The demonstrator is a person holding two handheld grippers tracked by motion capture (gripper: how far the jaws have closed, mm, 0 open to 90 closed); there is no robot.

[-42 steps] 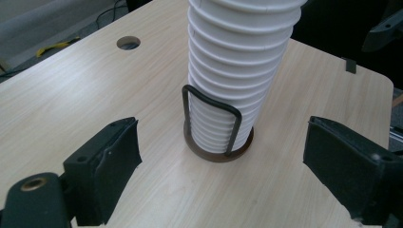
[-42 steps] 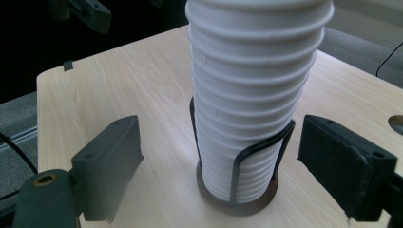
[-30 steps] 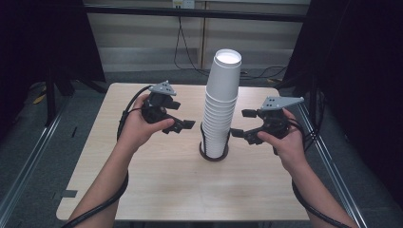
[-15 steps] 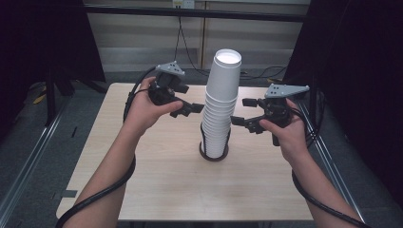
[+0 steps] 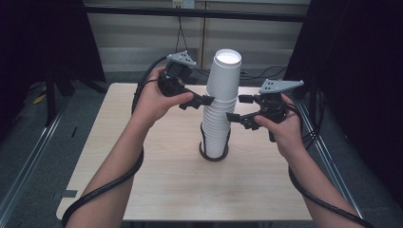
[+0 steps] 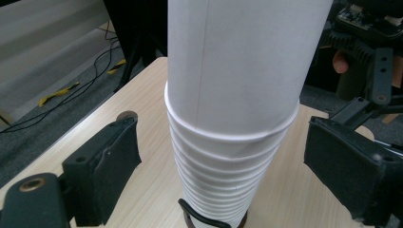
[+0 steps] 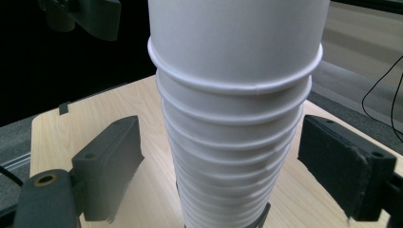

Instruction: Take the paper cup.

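**Grippers held open on either side of a cup stack**

Both grippers are seen raised beside one tall stack of white paper cups (image 5: 219, 109), which stands upright near the middle of the tabletop (image 5: 157, 185). The left gripper (image 5: 202, 101) is held at the upper part of the stack, just under the rim of the topmost cup (image 5: 224, 71); in the left gripper view its two black pads (image 6: 110, 164) are set apart from the cup walls on both sides, so the jaws are released and nothing is grasped. The right gripper (image 5: 240, 110) is held a little lower on the opposite side; in the right gripper view clear gaps are seen between its pads (image 7: 114, 159) and the stack (image 7: 233, 142), so it too is released.

The foot of the stack is ringed by a dark round holder (image 5: 213, 156), on which it appears to be seated. The tabletop is of pale wood-grain laminate with rounded corners. Grey floor is seen around it, with dark curtains at both sides and a pale panelled wall behind, down which loose cables hang.

Counted: one stack, one holder, two grippers, two hands, and one black cable trailed from each gripper. About ten nested rims can be made out below the top cup; the exact number cannot be told.
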